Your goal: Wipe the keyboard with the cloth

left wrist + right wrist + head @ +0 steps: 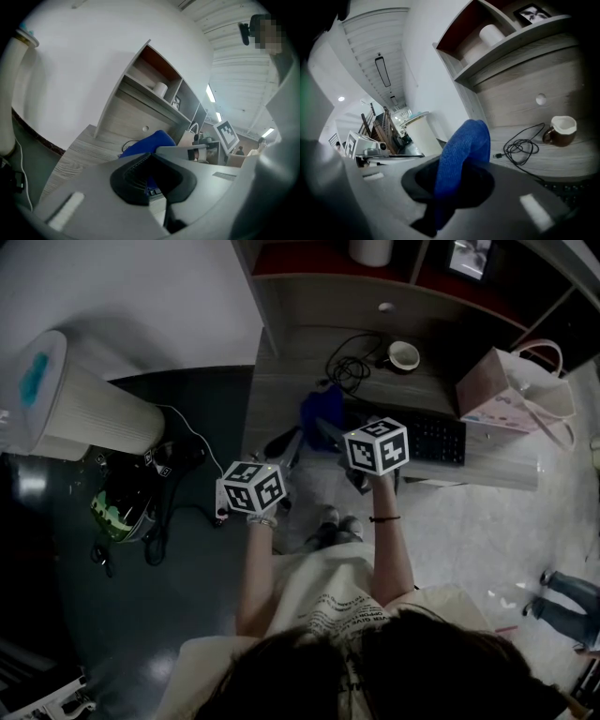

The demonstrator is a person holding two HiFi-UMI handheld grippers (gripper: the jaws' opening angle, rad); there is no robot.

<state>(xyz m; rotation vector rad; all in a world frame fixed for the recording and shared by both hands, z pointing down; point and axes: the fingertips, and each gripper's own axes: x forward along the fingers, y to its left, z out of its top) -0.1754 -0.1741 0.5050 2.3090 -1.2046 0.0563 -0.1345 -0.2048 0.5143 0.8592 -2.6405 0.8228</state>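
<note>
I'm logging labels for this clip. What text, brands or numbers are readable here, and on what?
Nothing is legible.
Print on the shirt: too blurred.
Keys of the keyboard: too small.
Print on the paper bag: too blurred.
The cloth: no label shows.

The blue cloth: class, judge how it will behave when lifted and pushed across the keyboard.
Probably floppy: the blue cloth folds over above the right gripper, whose jaws pinch it. Likely light, since that one pinch holds it up. Its fuzzy weave should drag rather than slip on the keyboard.
</note>
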